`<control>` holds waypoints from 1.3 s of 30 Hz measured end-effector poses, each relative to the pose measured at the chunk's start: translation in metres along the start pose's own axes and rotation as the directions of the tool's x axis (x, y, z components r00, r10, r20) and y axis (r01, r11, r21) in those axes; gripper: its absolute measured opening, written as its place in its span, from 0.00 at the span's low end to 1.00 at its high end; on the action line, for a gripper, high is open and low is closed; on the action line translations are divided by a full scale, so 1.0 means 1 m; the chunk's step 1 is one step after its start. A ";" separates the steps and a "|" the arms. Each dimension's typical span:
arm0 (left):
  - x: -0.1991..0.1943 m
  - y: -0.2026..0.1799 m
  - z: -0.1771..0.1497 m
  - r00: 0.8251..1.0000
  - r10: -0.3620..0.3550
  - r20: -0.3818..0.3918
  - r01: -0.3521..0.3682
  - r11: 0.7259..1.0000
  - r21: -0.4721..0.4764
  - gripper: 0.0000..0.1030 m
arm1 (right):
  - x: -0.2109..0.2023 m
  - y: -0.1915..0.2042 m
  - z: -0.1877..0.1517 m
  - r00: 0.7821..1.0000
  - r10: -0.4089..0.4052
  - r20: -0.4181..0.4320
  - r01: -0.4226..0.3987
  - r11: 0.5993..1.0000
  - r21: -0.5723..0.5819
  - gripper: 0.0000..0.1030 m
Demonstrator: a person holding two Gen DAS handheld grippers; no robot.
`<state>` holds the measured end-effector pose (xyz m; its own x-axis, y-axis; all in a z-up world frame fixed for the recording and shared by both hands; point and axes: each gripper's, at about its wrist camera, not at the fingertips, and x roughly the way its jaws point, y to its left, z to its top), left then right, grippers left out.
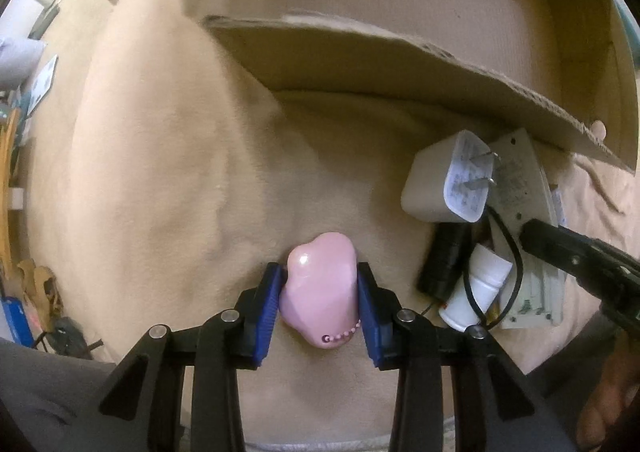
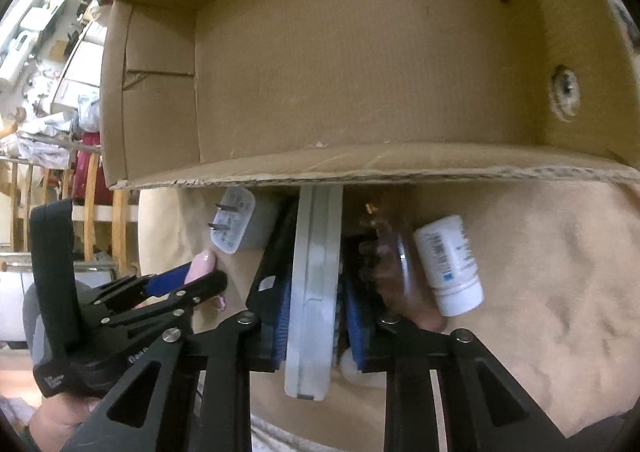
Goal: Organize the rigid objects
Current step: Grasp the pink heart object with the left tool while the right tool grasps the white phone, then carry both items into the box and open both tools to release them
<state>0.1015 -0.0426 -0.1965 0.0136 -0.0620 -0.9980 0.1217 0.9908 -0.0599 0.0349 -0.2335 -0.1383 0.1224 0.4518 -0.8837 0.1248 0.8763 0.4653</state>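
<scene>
The pink cloud-shaped charm, with its bead chain trailing toward me, sits clamped between the blue pads of my left gripper, pressed on its two flat flanks, which I judge the steadiest hold on so rounded a body. It hangs just above the beige blanket, short of the cardboard box whose open side faces me, presumably the destination. My right gripper is clenched on the flat white device, taken edge-on across its thin dimension so that the fingers span it. Around that device lies the unsorted heap: a white plug adapter with prongs up, resting against the box's lower lip; a black cylinder just beside it; a white pill bottle on its side; and a black cable looped over them. The box floor visible from the right wrist holds nothing yet.
</scene>
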 end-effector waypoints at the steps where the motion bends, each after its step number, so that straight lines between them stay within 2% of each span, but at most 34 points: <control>1: 0.000 0.002 0.000 1.000 0.007 0.009 -0.007 1.000 -0.008 0.33 | -0.001 -0.001 0.000 1.000 0.001 0.007 -0.001 1.000 0.004 0.23; 8: -0.010 0.014 -0.005 0.998 0.024 0.049 -0.023 0.999 -0.030 0.33 | -0.013 0.003 -0.015 0.999 -0.015 0.051 0.015 1.000 -0.014 0.22; 10: -0.022 0.009 -0.016 0.998 0.024 0.057 -0.022 0.999 -0.035 0.33 | -0.014 0.003 -0.020 0.998 -0.023 0.063 0.024 1.000 -0.013 0.22; 13: -0.017 0.011 -0.018 0.997 0.032 0.065 -0.029 0.998 -0.047 0.33 | -0.019 0.000 -0.025 0.997 -0.013 0.072 0.012 1.000 0.008 0.22; 18: -0.029 0.018 -0.018 0.995 0.042 0.091 -0.036 0.997 -0.073 0.33 | -0.036 -0.004 -0.039 0.994 0.005 0.109 -0.008 1.000 0.030 0.22; 21: -0.044 0.028 -0.024 0.991 0.058 0.120 -0.047 0.995 -0.088 0.33 | -0.052 -0.009 -0.047 0.990 0.044 0.137 -0.052 0.997 0.054 0.22; 28: -0.082 0.027 -0.044 0.975 0.058 0.216 -0.035 0.993 -0.110 0.33 | -0.087 -0.010 -0.060 0.970 0.133 0.204 -0.148 0.987 0.057 0.22; 33: -0.119 0.020 -0.061 0.952 0.059 0.301 -0.029 0.994 -0.105 0.33 | -0.104 -0.006 -0.060 0.955 0.176 0.238 -0.188 0.982 0.030 0.22; 37: -0.139 0.019 -0.058 0.941 0.049 0.334 -0.018 0.995 -0.097 0.33 | -0.113 0.000 -0.046 0.947 0.182 0.263 -0.191 0.982 0.006 0.22; 39: -0.146 0.018 -0.046 0.937 0.044 0.347 -0.014 0.996 -0.088 0.33 | -0.115 0.003 -0.038 0.944 0.181 0.274 -0.188 0.982 -0.004 0.22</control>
<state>0.0563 -0.0100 -0.0533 0.3626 -0.0568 -0.9302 0.0336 0.9983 -0.0479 -0.0158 -0.2771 -0.0372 0.4082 0.5398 -0.7362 0.0960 0.7766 0.6226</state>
